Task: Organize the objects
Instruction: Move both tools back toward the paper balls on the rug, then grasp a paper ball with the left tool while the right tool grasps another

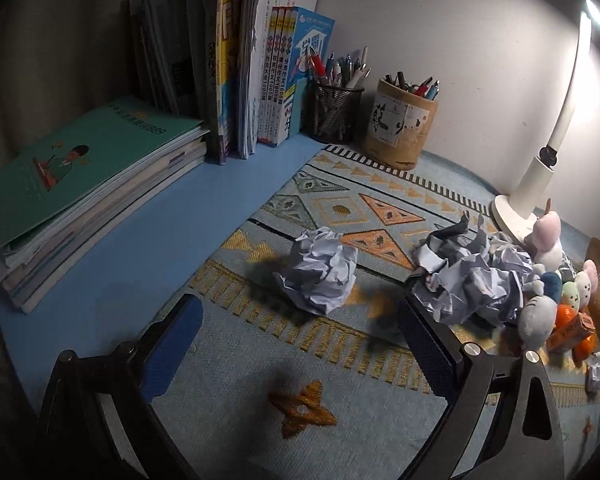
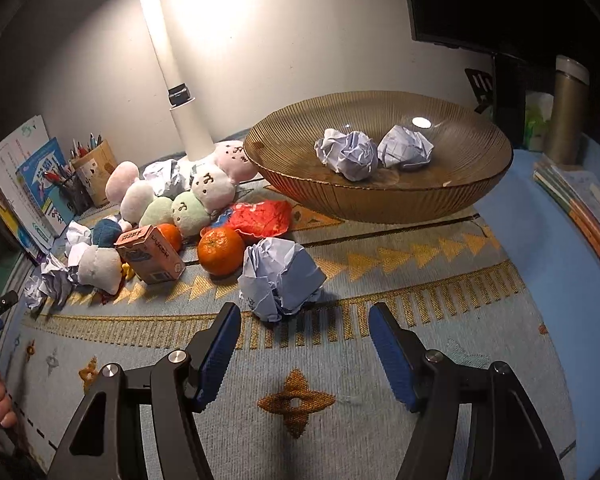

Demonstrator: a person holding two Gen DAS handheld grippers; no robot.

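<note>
Clearly, the job was to put paper balls into the brown bowl (image 2: 380,196). Two balls already lay inside it. The right gripper (image 2: 304,344) hung low over the mat (image 2: 380,360) on the bench, its fingers spread wide and holding nothing. A crumpled paper ball (image 2: 280,280) sat just in front of them, beside an orange (image 2: 221,251). The left gripper (image 1: 300,344) was spread wide and empty too, facing another paper ball (image 1: 320,274). Next, I think, the right fingers needed to move forward around the ball and squeeze gently, because paper squashes easily.
</note>
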